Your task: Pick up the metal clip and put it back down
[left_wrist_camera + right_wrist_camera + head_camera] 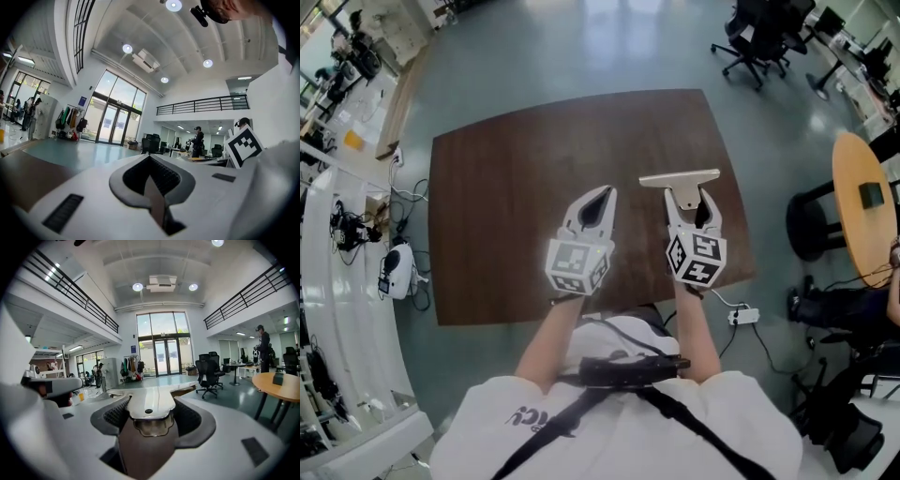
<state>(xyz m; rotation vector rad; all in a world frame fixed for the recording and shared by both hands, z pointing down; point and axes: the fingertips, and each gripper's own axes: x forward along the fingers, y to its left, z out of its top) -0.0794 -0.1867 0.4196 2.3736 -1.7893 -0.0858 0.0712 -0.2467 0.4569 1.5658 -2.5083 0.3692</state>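
The metal clip (680,178) is a pale, T-shaped piece with a wide flat bar at its far end. My right gripper (692,201) is shut on its narrow stem over the right part of the brown table (497,187). In the right gripper view the clip (152,404) fills the gap between the dark pads (115,416) of the right gripper (152,420) and juts forward. Whether the clip touches the tabletop I cannot tell. My left gripper (604,193) hovers beside it near the table's middle, tips together and empty. In its own view the left gripper (150,158) holds nothing.
The tabletop carries nothing else. A round wooden table (862,202) with a dark stool (814,220) stands to the right. Black office chairs (759,37) are at the far right. A white power strip (744,317) lies on the floor. A white workbench (337,309) runs along the left.
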